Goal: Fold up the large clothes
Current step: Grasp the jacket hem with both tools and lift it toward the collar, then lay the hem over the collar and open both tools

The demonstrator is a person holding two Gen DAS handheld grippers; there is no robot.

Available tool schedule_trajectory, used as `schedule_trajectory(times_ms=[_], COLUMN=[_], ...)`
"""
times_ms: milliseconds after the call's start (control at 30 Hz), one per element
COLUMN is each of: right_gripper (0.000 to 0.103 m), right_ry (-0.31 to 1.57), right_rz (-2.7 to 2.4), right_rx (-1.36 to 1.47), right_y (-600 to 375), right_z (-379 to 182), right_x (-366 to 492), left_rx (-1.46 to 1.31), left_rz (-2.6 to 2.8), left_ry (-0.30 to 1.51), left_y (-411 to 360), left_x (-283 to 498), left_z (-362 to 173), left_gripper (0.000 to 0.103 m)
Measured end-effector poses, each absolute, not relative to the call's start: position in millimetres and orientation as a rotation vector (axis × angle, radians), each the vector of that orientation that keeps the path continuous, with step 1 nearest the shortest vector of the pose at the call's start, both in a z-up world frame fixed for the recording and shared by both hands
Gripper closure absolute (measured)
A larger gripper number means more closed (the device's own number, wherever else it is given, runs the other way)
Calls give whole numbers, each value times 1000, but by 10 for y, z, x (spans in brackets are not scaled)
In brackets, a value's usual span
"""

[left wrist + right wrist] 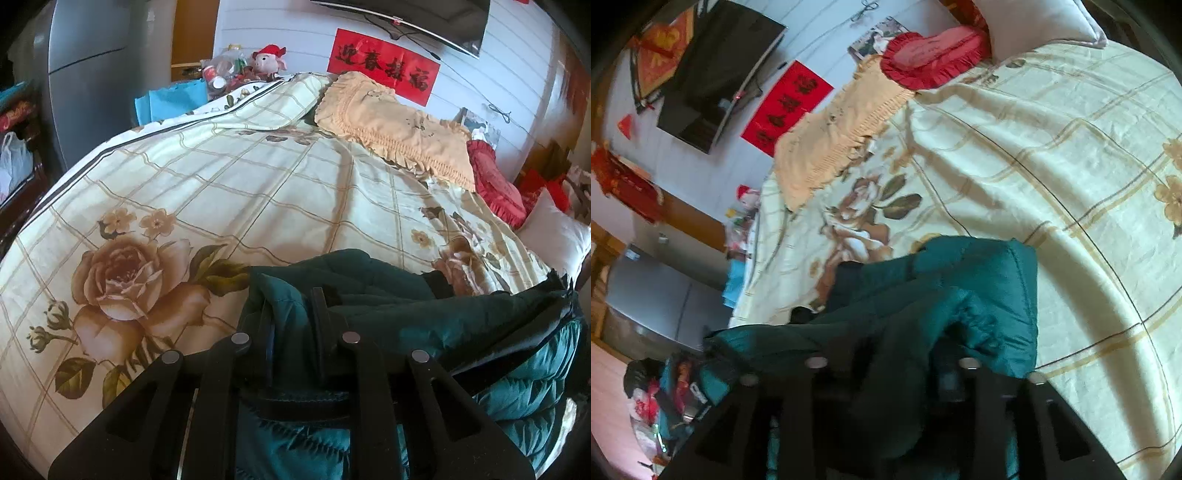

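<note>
Teal quilted jacket (pixel 369 295) lies bunched on the floral bedspread (pixel 229 177), at its near edge, well short of the peach pillow (pixel 399 133). Left gripper (pixel 295 314) pinches a jacket fold, jaws pressed tight. Right gripper (pixel 890 354) has jaws partly spread, fabric draped between them (pad contact hidden, grip unclear).

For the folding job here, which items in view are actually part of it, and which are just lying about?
In the job:
teal quilted jacket
left gripper, shut on the jacket
right gripper, jacket fabric between its jaws
floral bedspread, the work surface

Lying about:
beige fringed pillow
red heart cushion
white pillow
plush pig
</note>
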State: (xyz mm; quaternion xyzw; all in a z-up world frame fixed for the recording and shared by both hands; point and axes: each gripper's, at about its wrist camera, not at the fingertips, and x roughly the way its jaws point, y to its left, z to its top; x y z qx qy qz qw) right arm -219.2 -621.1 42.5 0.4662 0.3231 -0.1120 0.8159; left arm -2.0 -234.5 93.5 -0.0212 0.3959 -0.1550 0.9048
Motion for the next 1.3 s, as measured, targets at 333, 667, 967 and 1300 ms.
schedule_trajectory(times_ms=[333, 667, 967, 1300], right_gripper=[17, 17, 19, 19], right_ry=[573, 706, 802, 926], right_rz=[-264, -109, -165, -231], right_rx=[768, 199, 197, 294], right_y=[-5878, -4521, -4297, -4619], right_z=[1186, 1286, 736, 260], right_x=[-2575, -1982, -1087, -583], left_rx=[-115, -221, -169, 59], left_rz=[-381, -419, -432, -321], left_ry=[896, 851, 781, 892], left_y=[-2229, -2025, -2057, -2576], left_x=[63, -8, -203, 34], left_z=[1102, 1357, 1412, 714], left_gripper=[83, 46, 33, 20])
